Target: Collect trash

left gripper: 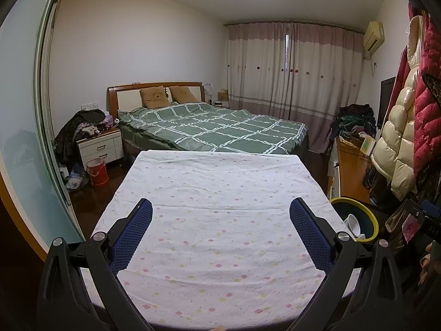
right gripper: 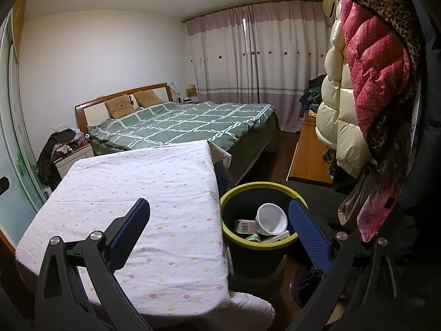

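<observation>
A dark trash bin with a yellow-green rim (right gripper: 263, 187) stands on the floor at the table's right side. Inside it lie a white paper cup (right gripper: 271, 218), a barcoded wrapper (right gripper: 244, 226) and other pieces of trash. The bin also shows at the right in the left wrist view (left gripper: 369, 215). My right gripper (right gripper: 220, 211) is open and empty, above the table's right edge and the bin. My left gripper (left gripper: 220, 209) is open and empty over the table covered with a white floral cloth (left gripper: 215, 234); nothing lies on the cloth.
A bed with a green checked cover (left gripper: 215, 127) stands behind the table. A nightstand with clothes (left gripper: 100, 144) and a red bucket (left gripper: 97, 171) are at the left. Puffy coats (right gripper: 372, 82) hang close at the right, above a wooden cabinet (right gripper: 306, 154).
</observation>
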Tool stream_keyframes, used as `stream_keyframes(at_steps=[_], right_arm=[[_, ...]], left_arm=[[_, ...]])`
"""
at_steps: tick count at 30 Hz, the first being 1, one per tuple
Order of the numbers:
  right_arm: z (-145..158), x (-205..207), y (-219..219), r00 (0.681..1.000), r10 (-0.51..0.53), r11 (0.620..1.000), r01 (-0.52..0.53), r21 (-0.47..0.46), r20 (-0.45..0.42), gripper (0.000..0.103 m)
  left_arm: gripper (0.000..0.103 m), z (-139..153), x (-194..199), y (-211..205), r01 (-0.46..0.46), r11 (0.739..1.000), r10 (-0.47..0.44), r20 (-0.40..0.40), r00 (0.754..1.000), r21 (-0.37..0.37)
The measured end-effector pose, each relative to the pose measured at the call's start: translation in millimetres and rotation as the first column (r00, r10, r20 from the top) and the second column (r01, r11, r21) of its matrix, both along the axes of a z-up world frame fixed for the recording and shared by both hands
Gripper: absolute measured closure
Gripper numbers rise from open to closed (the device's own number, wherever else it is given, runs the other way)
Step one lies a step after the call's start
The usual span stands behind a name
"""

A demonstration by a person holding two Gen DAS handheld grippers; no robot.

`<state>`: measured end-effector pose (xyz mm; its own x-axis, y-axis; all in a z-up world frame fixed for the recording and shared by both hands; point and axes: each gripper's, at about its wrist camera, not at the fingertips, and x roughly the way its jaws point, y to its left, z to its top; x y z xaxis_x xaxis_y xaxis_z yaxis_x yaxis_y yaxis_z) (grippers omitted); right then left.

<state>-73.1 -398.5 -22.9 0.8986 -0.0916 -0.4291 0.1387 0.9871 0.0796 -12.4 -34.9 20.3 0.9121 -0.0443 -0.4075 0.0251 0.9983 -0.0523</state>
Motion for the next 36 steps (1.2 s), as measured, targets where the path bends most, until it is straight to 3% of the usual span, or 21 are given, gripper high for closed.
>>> stream_keyframes(at_steps=[36], right_arm=[[-5.0, 3.1, 3.2, 1.0, 0.015, 1.0, -0.015, 0.009, -0.007, 0.007]], left_arm=[[0.005, -8.8, 4.4, -6.3, 0.017, 1.0, -0.016, -0.013, 1.0, 0.002]])
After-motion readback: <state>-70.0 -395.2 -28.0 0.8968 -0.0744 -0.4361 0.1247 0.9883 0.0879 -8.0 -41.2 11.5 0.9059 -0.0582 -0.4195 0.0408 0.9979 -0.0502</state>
